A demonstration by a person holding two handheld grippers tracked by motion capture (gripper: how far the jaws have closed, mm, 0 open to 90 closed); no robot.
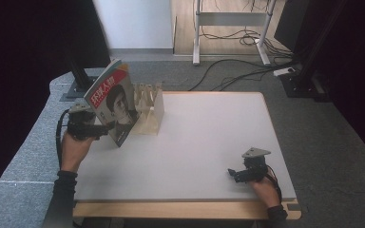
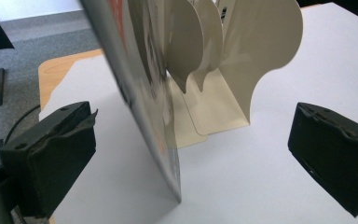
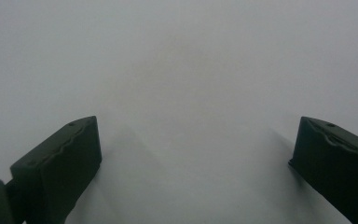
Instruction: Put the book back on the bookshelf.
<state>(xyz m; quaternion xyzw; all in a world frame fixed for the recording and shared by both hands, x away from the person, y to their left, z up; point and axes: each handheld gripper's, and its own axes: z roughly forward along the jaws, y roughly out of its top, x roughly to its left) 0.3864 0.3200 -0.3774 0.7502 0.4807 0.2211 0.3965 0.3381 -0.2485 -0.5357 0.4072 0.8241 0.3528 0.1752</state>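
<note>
The left gripper [image 1: 103, 131] sits at the far left of the white table [image 1: 209, 142], jaws spread wide on either side of the magazine [image 1: 114, 107], neither pad pressing on it. In the left gripper view the magazine [image 2: 140, 93] stands on its lower edge between the two black jaws, tilted, its cover leaning toward the cream metal book rack [image 2: 242, 60]. From above, the book rack [image 1: 149, 111] stands just behind the magazine, touching or nearly so. Over at the near right corner, the right gripper [image 1: 233, 173] rests low on the table, jaws wide apart, nothing between them.
</note>
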